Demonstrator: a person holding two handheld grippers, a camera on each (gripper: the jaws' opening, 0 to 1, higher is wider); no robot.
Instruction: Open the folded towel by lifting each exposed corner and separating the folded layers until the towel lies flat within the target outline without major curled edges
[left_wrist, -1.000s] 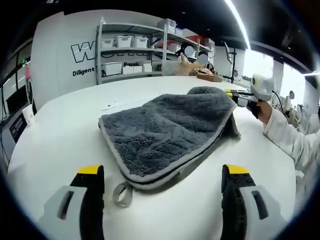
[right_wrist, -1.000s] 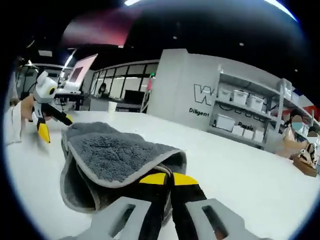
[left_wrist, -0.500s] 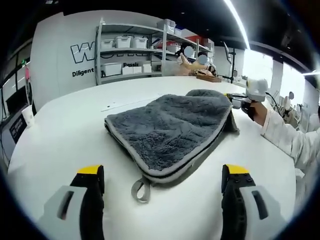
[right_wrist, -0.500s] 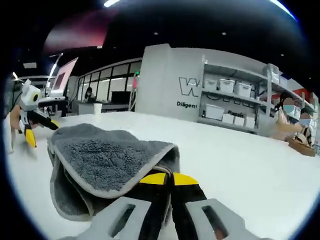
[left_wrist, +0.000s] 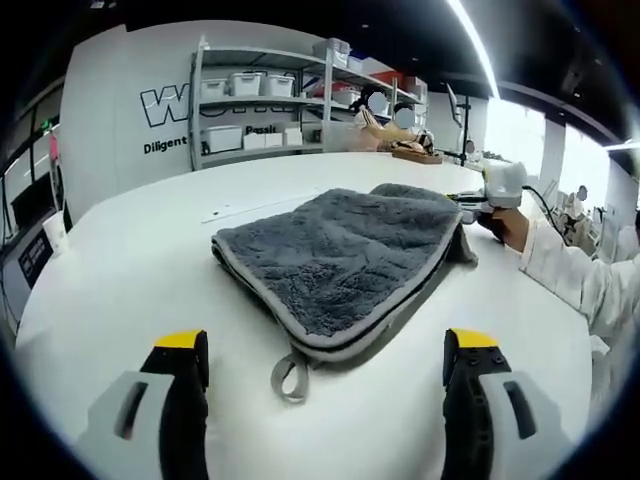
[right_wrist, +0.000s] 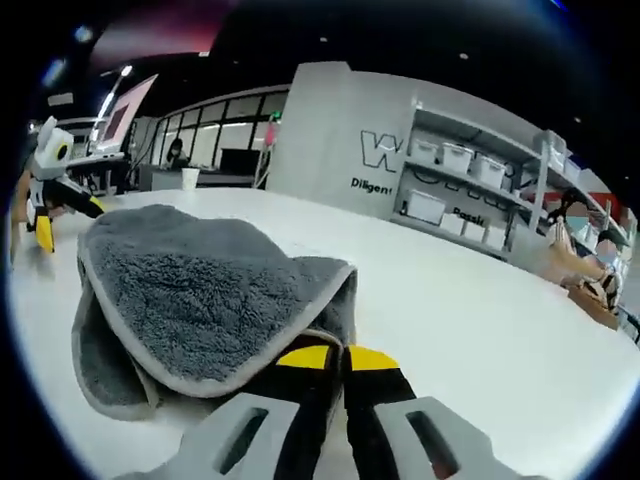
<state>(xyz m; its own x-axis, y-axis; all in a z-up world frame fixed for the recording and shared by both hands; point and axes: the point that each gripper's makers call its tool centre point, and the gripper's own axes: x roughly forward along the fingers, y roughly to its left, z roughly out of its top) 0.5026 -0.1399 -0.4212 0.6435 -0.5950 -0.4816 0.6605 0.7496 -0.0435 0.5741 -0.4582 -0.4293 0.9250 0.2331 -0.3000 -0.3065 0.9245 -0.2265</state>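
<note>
Folded grey fluffy microfibre towel (left_wrist: 345, 258) with pale edging lies on white round table (left_wrist: 130, 270), hanging loop (left_wrist: 290, 376) toward camera. Left gripper (left_wrist: 325, 352), jaws spread wide, hovers near towel's front edge. Right gripper (right_wrist: 335, 358) pinches towel corner, upper layer raised.

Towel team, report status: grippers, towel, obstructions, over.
Right gripper shut on towel corner. Left gripper open, off towel. Towel folded on table. Nothing blocking.
</note>
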